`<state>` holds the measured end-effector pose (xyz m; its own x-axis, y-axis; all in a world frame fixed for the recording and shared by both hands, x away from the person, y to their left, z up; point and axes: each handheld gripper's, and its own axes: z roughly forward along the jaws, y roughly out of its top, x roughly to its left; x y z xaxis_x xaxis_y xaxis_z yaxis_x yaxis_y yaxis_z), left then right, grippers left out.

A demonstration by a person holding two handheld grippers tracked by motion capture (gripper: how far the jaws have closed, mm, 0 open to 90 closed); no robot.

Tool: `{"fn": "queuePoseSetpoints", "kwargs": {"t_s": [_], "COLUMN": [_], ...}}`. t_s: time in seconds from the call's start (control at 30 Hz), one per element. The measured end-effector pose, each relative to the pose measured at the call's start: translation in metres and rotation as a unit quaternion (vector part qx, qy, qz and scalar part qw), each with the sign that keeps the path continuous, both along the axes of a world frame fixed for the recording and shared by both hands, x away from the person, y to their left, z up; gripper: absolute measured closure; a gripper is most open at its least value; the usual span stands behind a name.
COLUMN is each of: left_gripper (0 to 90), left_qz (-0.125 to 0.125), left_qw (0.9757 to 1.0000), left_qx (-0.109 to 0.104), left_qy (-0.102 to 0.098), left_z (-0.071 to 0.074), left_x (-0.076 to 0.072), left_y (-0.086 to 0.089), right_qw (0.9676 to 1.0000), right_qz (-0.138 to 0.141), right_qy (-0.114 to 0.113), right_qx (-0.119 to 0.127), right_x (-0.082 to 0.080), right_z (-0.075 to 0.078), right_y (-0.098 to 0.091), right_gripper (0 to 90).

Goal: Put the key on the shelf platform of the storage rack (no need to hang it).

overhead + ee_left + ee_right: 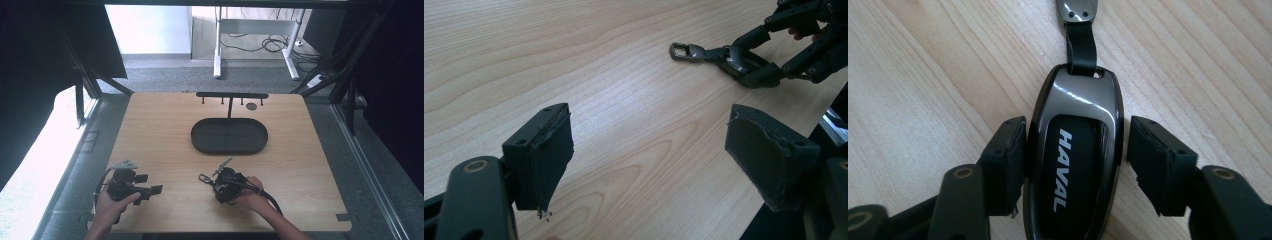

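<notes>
A car key fob (1075, 165) lies flat on the wooden worktop (165, 135), near the front edge and a bit right of the middle. It is dark and shiny, and it has the word HAVAL on it. A short black strap (1081, 47) comes off one end and leads to a metal clip (687, 51).

The right gripper (226, 184) is right at the fob. In the right gripper view its jaws sit one on each side of the fob. The left jaw touches the fob's side, or nearly does. The right jaw has a small gap next to it. So the jaws are open around the fob and are not squeezing it yet.

The fob's long side points the same way as the jaws, with the strap and clip pointing away from the hand. That means the jaws would close across its narrow width, which looks like the easy way to grab it.

The left gripper (131, 184) is well apart, over by the front left of the worktop. Its jaws are wide open and hold nothing. The right hand is much nearer to the fob.

Farther back sit a dark oval tray (229, 136) and a rack (231, 96) with little hooks.
</notes>
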<state>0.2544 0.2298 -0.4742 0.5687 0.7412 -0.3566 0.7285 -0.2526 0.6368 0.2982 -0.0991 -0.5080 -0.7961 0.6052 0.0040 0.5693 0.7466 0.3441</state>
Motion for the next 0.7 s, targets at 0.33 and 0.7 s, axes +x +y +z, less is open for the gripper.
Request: {"fn": "queuePoseSetpoints", "kwargs": {"t_s": [0.33,0.7], "left_gripper": [19.5,19.5], "left_qz": [0.002,0.004], "left_qw": [1.0,1.0], "left_qx": [-0.001,-0.001], "left_qy": [-0.001,-0.002], "left_z": [0.001,0.001], "left_x": [0.0,-0.001], "left_y": [0.0,0.0], "right_qw": [1.0,0.9979], "right_qz": [-0.003,-0.003], "right_qy": [0.0,-0.012], "right_qx": [0.002,0.063], "right_x": [0.003,0.007], "right_z": [0.001,0.029], "right_y": [-0.001,-0.009], "right_gripper": [49.1,49.2]}}
